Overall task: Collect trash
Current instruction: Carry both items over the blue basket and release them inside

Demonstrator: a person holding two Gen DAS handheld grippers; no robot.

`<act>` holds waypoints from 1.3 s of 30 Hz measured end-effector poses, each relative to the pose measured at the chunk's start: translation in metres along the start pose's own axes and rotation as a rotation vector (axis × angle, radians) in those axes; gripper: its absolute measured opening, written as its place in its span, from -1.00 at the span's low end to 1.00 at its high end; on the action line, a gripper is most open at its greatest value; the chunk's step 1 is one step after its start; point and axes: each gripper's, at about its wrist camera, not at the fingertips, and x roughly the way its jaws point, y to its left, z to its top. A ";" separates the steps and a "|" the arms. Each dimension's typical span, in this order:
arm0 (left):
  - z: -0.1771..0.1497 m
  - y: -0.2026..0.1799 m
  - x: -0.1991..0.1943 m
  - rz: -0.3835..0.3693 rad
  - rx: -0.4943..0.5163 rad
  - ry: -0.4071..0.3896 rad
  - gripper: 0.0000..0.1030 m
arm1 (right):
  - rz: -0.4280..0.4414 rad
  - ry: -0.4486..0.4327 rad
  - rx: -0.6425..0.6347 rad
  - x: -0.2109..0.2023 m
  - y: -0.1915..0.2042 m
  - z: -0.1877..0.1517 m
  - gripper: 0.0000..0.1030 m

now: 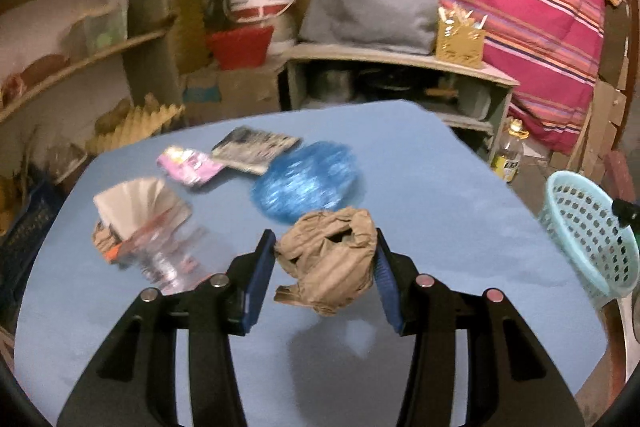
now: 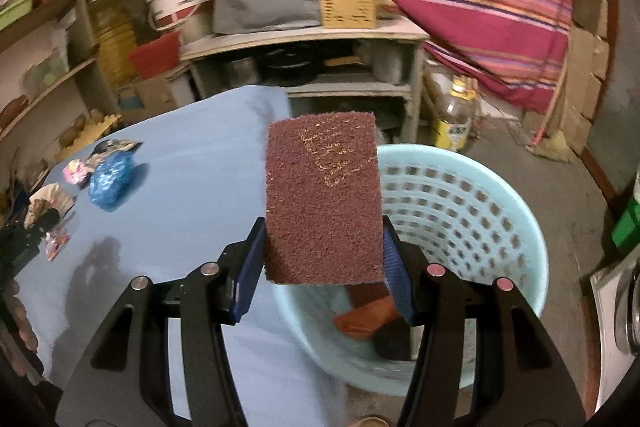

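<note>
Trash is being carried two at once: paper wad clamped in left gripper above table, scrub pad pinched by right gripper over basket, probably for dropping.

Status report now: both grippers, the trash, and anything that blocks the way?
Left gripper shut on crumpled brown paper, above table. Right gripper shut on scouring pad, over basket. Path clear.

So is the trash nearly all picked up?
Partly. An orange wrapper already lies in the pale blue plastic basket. The right gripper holds a maroon scouring pad over it; the left gripper holds crumpled brown paper. A blue plastic bag and wrappers remain.
</note>
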 end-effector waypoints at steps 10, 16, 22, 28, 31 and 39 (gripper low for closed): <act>0.023 -0.105 0.005 -0.128 0.051 -0.025 -0.08 | -0.038 -0.008 0.071 -0.006 -0.067 -0.002 0.07; 0.023 -0.158 0.006 -0.182 0.101 -0.029 -0.08 | -0.061 0.014 0.112 0.001 -0.091 -0.007 0.07; 0.027 -0.196 0.009 -0.215 0.125 -0.030 -0.08 | -0.023 0.006 0.105 0.004 -0.096 -0.002 0.40; 0.032 -0.223 0.011 -0.232 0.144 -0.046 -0.08 | -0.066 -0.025 0.112 -0.004 -0.103 -0.002 0.64; 0.032 -0.235 0.015 -0.238 0.151 -0.044 -0.08 | -0.098 -0.039 0.131 -0.010 -0.111 -0.003 0.79; 0.027 -0.278 0.039 -0.279 0.181 -0.013 -0.07 | -0.157 -0.022 0.243 -0.023 -0.142 -0.013 0.85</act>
